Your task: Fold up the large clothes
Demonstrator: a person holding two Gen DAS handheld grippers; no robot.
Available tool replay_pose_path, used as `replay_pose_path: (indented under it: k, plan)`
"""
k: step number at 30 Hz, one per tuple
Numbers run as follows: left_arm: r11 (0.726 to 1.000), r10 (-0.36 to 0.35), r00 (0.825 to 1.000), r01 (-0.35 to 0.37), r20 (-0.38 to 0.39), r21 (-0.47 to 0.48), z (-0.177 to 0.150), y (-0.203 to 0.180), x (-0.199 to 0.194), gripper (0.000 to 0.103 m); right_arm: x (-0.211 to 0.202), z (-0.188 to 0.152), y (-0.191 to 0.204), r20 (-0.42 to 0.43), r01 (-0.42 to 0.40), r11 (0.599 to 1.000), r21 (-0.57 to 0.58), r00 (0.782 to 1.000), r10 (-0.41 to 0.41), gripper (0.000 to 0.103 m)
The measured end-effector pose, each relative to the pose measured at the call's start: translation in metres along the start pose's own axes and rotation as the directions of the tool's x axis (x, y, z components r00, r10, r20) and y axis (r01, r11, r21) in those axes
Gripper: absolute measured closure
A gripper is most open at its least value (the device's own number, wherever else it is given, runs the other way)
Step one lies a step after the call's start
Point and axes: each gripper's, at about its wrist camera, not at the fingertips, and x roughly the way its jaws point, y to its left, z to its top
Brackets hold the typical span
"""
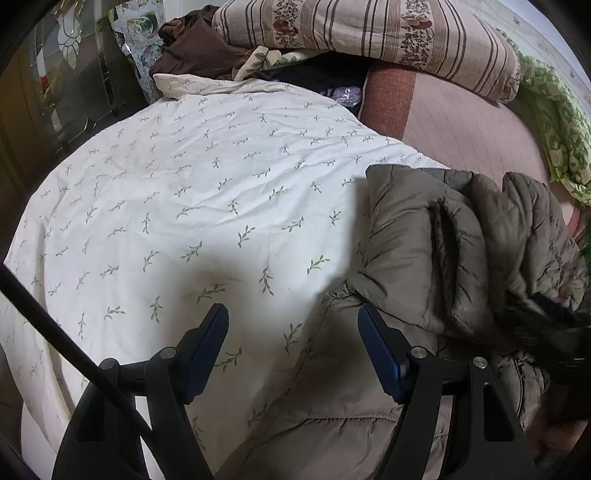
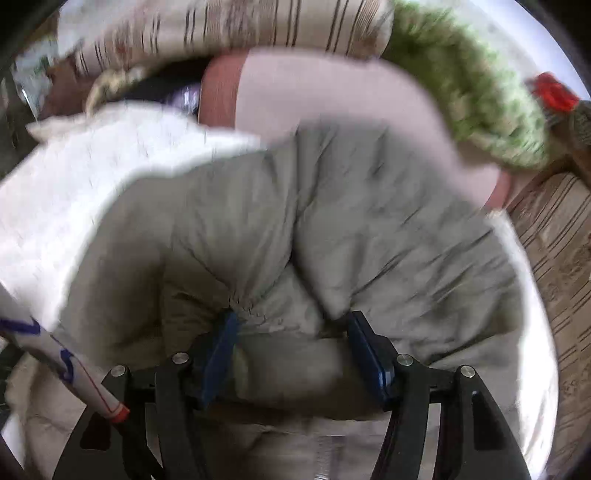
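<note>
An olive-grey puffer jacket point(image 1: 461, 236) lies bunched on a cream leaf-print duvet point(image 1: 192, 192), at the right of the left wrist view. My left gripper point(image 1: 293, 317) is open and empty, above the duvet beside the jacket's lower edge. In the blurred right wrist view the jacket point(image 2: 332, 206) fills the middle. My right gripper point(image 2: 291, 325) has its jaws wide apart with a thick fold of the jacket between them; the pads point(image 2: 365, 343) touch the fabric on both sides.
A striped floral quilt point(image 1: 369, 33) is stacked at the back on a pink mattress point(image 1: 469, 125). A green patterned cloth point(image 1: 557, 122) lies at the right. Brown clothes point(image 1: 195, 51) sit at the back left. A glass cabinet point(image 1: 66, 74) stands left.
</note>
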Motion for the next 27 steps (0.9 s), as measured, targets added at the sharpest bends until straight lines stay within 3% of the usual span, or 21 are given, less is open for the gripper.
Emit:
replay_pose_path:
  k: [4,7,10,12,15,21,27]
  plan:
    - [1.0,-0.001,1.0,0.001,0.007,0.001,0.001,0.0,-0.002,0.031,-0.007,-0.001,0.002,0.022,0.013,1.0,0.021,1.0,-0.014,0.037]
    - [1.0,-0.014,1.0,0.014,0.004,-0.001,0.002,0.001,-0.003,0.031,-0.044,-0.006,-0.016,0.126,-0.011,0.998,0.061,0.992,0.003,0.036]
    - [1.0,-0.012,1.0,0.012,0.009,0.006,0.0,-0.001,-0.004,0.031,-0.066,-0.017,-0.031,0.192,0.046,0.994,0.097,0.979,-0.064,0.023]
    - [1.0,-0.008,1.0,0.007,0.01,0.016,-0.002,-0.004,-0.004,0.031,-0.049,-0.024,-0.042,0.143,0.078,0.992,0.096,0.986,-0.091,0.022]
    - [1.0,0.0,1.0,0.0,0.013,0.031,-0.003,-0.008,-0.005,0.031,-0.011,-0.036,-0.04,-0.012,0.046,0.997,0.067,0.999,-0.045,0.022]
    - [0.999,0.008,0.999,-0.01,0.041,0.051,-0.004,-0.014,-0.014,0.031,-0.054,-0.052,-0.062,0.048,-0.051,0.988,0.145,0.998,0.044,0.022]
    - [0.993,0.022,0.996,-0.031,0.085,0.114,-0.016,-0.027,-0.028,0.031,-0.102,-0.111,-0.09,0.025,-0.067,0.987,0.145,0.998,0.064,0.022]
